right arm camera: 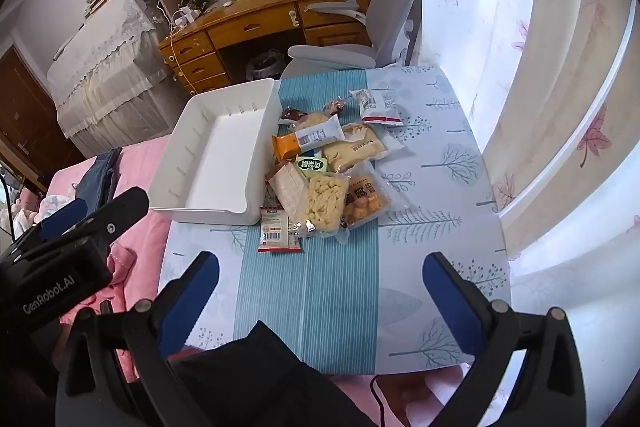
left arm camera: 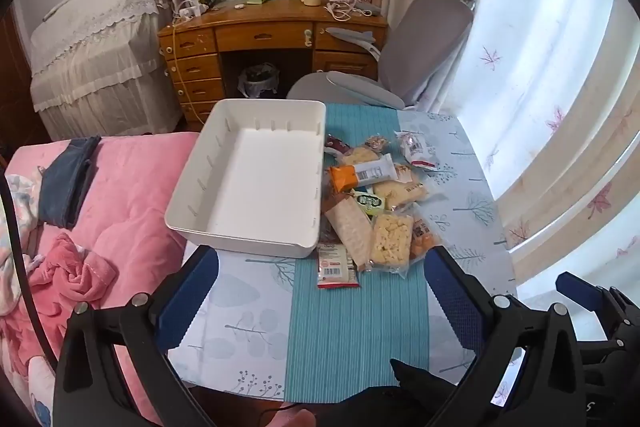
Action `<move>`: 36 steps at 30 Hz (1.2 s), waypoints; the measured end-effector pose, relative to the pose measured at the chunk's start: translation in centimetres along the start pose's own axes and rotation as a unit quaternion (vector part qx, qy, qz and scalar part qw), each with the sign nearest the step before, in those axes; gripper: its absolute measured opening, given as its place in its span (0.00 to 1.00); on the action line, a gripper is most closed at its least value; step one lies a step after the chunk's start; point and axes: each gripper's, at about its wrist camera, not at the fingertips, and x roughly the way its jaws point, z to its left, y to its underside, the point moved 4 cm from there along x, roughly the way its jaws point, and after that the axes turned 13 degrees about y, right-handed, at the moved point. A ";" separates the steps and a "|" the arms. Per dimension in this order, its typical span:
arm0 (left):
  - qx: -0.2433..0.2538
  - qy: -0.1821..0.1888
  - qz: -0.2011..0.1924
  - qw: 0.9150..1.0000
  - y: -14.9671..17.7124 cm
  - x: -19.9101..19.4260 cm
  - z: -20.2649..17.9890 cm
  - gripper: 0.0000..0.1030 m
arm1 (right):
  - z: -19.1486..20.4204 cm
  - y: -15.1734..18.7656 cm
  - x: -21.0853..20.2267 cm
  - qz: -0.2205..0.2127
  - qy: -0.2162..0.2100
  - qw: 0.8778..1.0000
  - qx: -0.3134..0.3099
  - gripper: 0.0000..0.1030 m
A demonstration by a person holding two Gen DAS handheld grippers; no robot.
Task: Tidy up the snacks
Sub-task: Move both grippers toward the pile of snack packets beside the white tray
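My left wrist camera looks forward and down from the near edge of the table (left arm camera: 472, 187), a bit back from it, towards the desk (left arm camera: 272, 23) at the far wall. My right wrist camera takes the same heading from further right, tilted so the room leans. Both share the white tray (left arm camera: 248, 179) (right arm camera: 216, 151) and the snack pile (left arm camera: 376, 203) (right arm camera: 328, 171) beside it. Each view catches the other tong at its edge: right gripper (left arm camera: 580, 291) and left gripper (right arm camera: 64, 219).

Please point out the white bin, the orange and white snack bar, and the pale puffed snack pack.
white bin (left arm camera: 256, 179), left wrist view, bare floor.
orange and white snack bar (right arm camera: 308, 140), right wrist view, wrapper middle.
pale puffed snack pack (left arm camera: 391, 241), left wrist view, clear front.
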 end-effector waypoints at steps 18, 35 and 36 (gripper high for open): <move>-0.006 -0.011 0.009 1.000 0.3 0.4 0.7 0.99 | 0.1 -0.2 0.1 0.005 0.000 1.000 0.000 0.99; -0.017 0.002 0.020 1.000 0.3 0.5 1.9 0.99 | 1.9 -0.3 -0.1 0.009 0.000 1.000 -0.012 0.99; -0.017 0.003 0.021 1.000 0.3 0.5 2.1 0.99 | 2.0 -0.3 -0.2 0.009 0.001 1.000 -0.013 0.99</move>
